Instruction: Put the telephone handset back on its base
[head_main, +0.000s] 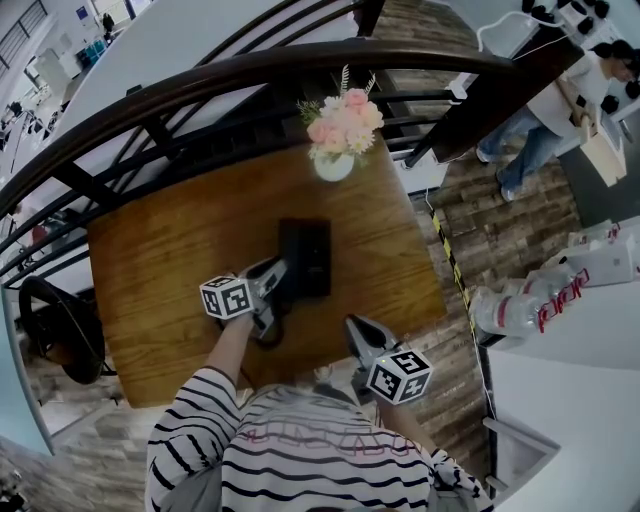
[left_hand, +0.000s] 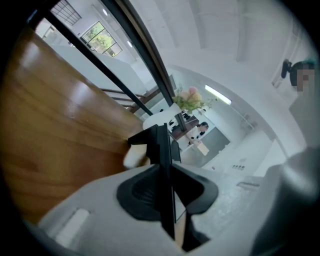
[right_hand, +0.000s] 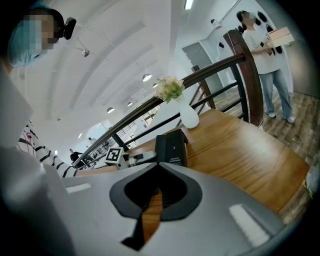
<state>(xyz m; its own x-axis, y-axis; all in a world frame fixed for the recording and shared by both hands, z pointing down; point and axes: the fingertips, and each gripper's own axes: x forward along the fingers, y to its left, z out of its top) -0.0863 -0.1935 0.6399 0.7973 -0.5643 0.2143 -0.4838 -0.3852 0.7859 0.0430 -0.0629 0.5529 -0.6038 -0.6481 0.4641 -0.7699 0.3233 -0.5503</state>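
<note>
Left gripper (head_main: 280, 275) — clasping handset (left_hand: 162, 150), wooden table (head_main: 170, 260)

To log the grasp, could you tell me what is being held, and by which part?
The left gripper clamps the black handset by its near end; the right gripper holds nothing.

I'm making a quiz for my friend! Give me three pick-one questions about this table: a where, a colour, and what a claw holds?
1. Where does the flower vase stand? A on the floor; B at the table's far edge by the railing; C on a shelf.
2. What colour is the telephone? A black; B red; C white.
3. The right claw holds: A flowers; B the vase; C nothing.
Answers: B, it's beside the railing; A, it's dark all over; C, nothing sits between its jaws.
</note>
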